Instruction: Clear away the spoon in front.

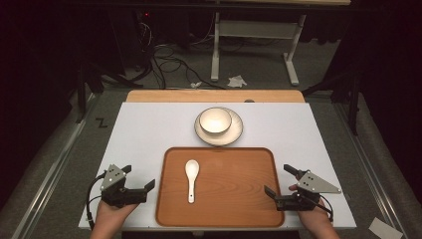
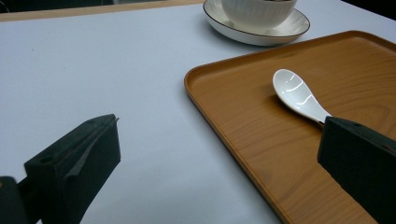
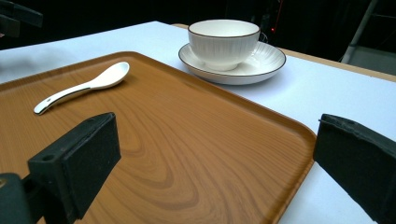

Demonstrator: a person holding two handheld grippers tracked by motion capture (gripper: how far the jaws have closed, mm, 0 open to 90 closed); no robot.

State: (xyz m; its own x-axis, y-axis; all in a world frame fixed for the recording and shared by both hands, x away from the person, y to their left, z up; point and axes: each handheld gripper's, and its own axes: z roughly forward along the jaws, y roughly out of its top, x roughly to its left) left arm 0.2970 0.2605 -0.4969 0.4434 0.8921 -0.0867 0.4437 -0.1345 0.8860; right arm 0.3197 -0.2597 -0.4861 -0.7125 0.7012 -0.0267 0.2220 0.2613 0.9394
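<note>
A white ceramic spoon point(image 1: 191, 174) lies on the left half of a brown wooden tray point(image 1: 234, 194), bowl end away from me. Behind the tray a white ribbed bowl point(image 1: 215, 120) sits on a dark-rimmed saucer point(image 1: 235, 134). My left gripper point(image 1: 139, 177) is open just off the tray's left edge, holding nothing. My right gripper point(image 1: 276, 179) is open at the tray's right edge, also holding nothing. In the left gripper view the spoon point(image 2: 296, 93) lies ahead on the tray point(image 2: 252, 135), close to the right jaw. In the right gripper view the spoon point(image 3: 93, 84) lies far left and the bowl point(image 3: 224, 44) ahead.
A white mat point(image 1: 149, 129) covers the table, with a wooden strip point(image 1: 214, 95) along its far edge. Past the table are cables point(image 1: 169, 62) on the floor and the white legs of a desk point(image 1: 215, 55). A crumpled paper point(image 1: 237, 80) lies there.
</note>
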